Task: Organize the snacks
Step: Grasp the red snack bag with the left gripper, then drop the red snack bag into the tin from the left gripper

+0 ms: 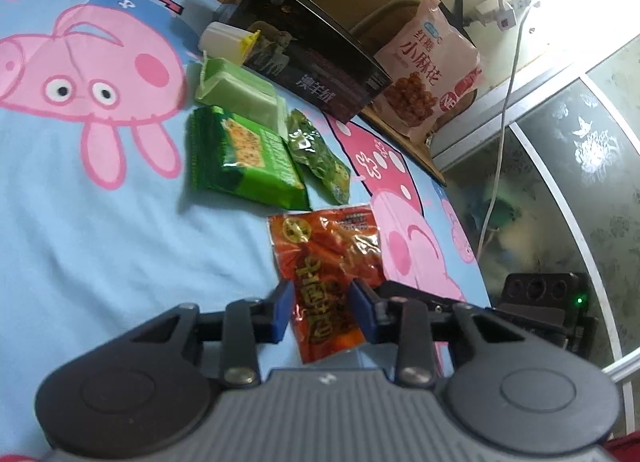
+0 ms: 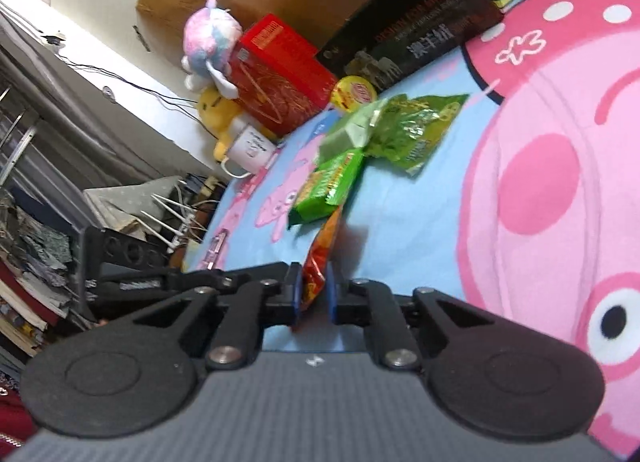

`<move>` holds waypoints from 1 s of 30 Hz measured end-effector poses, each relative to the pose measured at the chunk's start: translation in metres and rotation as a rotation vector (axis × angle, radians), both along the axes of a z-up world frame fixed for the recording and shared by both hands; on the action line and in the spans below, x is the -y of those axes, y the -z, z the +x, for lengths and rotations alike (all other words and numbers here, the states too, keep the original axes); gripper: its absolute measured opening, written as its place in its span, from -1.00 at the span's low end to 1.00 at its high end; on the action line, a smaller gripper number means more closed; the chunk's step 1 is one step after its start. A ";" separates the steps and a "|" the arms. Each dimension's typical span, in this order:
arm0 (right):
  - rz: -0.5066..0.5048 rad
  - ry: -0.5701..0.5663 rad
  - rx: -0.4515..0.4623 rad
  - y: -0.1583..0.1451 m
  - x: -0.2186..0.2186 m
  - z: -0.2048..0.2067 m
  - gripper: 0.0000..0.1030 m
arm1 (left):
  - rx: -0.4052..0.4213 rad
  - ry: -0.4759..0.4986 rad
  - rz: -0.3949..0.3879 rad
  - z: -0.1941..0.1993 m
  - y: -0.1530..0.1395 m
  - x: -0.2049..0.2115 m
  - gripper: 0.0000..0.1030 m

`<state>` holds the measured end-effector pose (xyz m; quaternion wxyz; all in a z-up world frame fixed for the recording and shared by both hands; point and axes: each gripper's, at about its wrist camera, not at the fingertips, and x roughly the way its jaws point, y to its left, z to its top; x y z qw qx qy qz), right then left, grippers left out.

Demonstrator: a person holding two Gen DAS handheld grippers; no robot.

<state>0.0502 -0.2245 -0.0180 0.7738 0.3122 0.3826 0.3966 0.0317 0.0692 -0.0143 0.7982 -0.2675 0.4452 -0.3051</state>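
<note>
Both claws clamped on 1 red snack packet (image 1: 326, 282): left gripper (image 1: 322, 312) and right gripper (image 2: 314, 292), over pig-print bedsheet (image 1: 100, 242).

Red snack pkt (image 1: 326, 286) edge-up on bedsheet (image 1: 100, 254)

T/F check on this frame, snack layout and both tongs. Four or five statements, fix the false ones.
1. Both tongs sit on the same red snack packet. True: the left tongs straddle it and the right tongs pinch its edge.
2. The right tongs are wide open. False: they are shut on the packet.
3. The green cracker pack lies on the blue cartoon bedsheet. True.
4. The pink snack bag lies flat on the sheet beside the red packet. False: it stands upright off the bed, beyond the dark box.
5. A white mug sits inside the dark box. False: it sits beside the yellow plush toy.
</note>
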 end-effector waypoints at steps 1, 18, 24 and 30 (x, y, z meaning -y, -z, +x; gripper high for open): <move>-0.018 0.010 0.012 -0.002 -0.001 -0.003 -0.75 | 0.003 0.001 -0.001 0.001 0.001 0.002 -0.39; 0.083 0.024 -0.071 0.010 0.005 0.005 -0.69 | 0.010 -0.007 -0.068 0.008 -0.004 -0.007 0.06; 0.252 0.006 -0.107 0.004 0.011 0.018 -0.70 | 0.040 0.058 -0.190 0.012 -0.017 -0.001 0.09; 0.295 0.000 -0.046 -0.019 0.015 0.046 -0.70 | 0.142 0.048 -0.152 0.034 -0.051 0.002 -0.11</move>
